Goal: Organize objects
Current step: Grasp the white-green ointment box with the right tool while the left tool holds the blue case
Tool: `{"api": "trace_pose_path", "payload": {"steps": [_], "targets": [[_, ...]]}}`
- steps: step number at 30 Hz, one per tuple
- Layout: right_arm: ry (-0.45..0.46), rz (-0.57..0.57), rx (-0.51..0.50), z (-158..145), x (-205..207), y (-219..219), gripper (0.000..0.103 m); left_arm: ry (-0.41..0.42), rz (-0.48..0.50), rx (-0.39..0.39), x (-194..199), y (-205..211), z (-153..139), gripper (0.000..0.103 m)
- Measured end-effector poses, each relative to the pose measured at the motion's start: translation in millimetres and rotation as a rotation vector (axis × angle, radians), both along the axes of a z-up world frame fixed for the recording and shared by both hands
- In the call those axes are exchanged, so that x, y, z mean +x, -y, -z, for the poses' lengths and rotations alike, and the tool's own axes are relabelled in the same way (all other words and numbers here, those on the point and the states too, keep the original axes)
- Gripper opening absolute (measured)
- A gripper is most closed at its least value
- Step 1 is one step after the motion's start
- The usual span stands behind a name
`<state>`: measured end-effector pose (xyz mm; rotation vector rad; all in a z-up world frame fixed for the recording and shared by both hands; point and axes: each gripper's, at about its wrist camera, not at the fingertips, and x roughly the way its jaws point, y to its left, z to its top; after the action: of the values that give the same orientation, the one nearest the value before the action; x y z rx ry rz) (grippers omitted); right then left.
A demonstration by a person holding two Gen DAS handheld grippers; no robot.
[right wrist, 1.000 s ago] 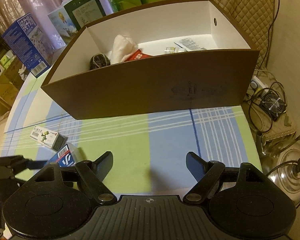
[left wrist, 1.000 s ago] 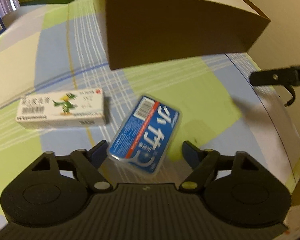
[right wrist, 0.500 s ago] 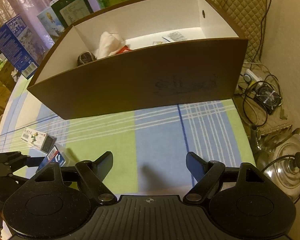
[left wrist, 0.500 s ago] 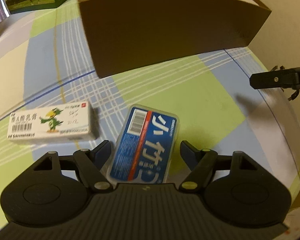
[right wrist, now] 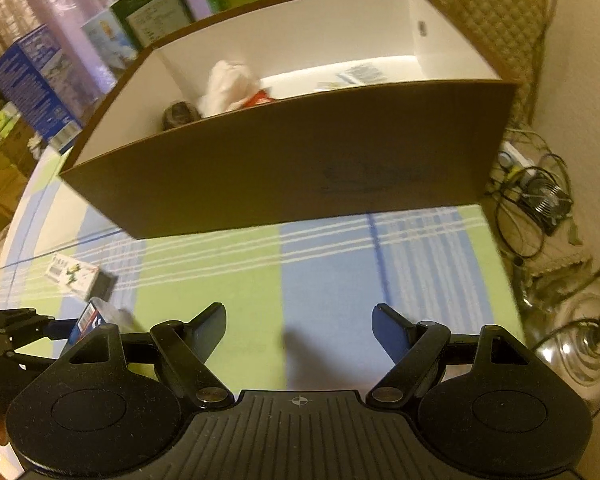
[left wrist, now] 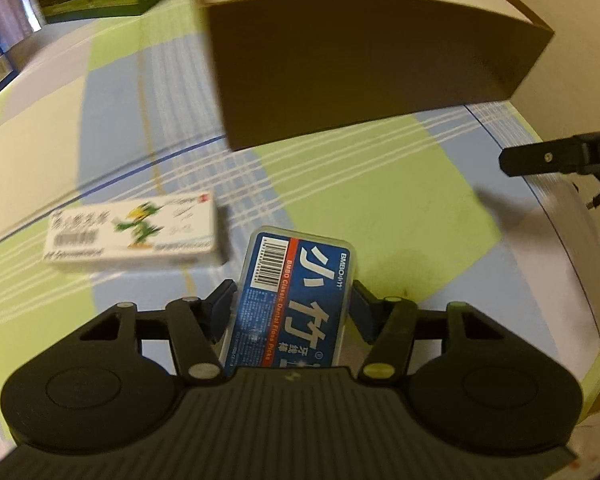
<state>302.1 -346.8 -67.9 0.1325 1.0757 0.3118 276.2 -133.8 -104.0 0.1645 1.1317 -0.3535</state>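
Note:
A blue dental floss pick box (left wrist: 300,296) lies on the checked tablecloth between the fingers of my left gripper (left wrist: 294,306), whose pads press on its two long sides. To its left lies a white medicine box (left wrist: 136,232) with a green bird on it. Behind both stands a large brown cardboard box (left wrist: 360,72). My right gripper (right wrist: 298,324) hangs open over the cloth in front of the brown box (right wrist: 292,172), with nothing between its fingers. The floss box (right wrist: 90,318) and white medicine box (right wrist: 74,276) show at the lower left of the right wrist view.
Inside the brown box lie a white cloth (right wrist: 228,84), a red item and a dark round thing (right wrist: 180,114). Blue and green cartons (right wrist: 36,88) stand at the back left. The table edge curves on the right, with cables, a fan (right wrist: 544,200) and a metal lid (right wrist: 584,344) beyond it.
My left gripper has moved forward around the floss box and closed on it. The right gripper stayed open and moved a little nearer the brown box.

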Motion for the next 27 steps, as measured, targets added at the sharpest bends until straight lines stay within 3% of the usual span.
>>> {"api": "trace_pose_path", "payload": {"steps": [8, 16, 21, 27], "targets": [[0.029, -0.249, 0.041, 1.3, 1.8, -60.8, 0.077, 0.020, -0.206, -0.008, -24.4, -64.8, -19.4, 0.056], [0.146, -0.572, 0.085, 2.8, 5.9, -149.4, 0.076, 0.026, -0.432, 0.012, -36.4, -130.0, -25.8, 0.056], [0.181, -0.726, 0.046, 12.6, 9.4, -204.4, 0.069, 0.025, -0.516, 0.017, -43.3, -160.3, -26.3, 0.056], [0.211, -0.831, -0.025, 31.9, 21.9, -247.7, 0.068, 0.015, -0.580, 0.018, -50.1, -181.2, -23.4, 0.056]]}}
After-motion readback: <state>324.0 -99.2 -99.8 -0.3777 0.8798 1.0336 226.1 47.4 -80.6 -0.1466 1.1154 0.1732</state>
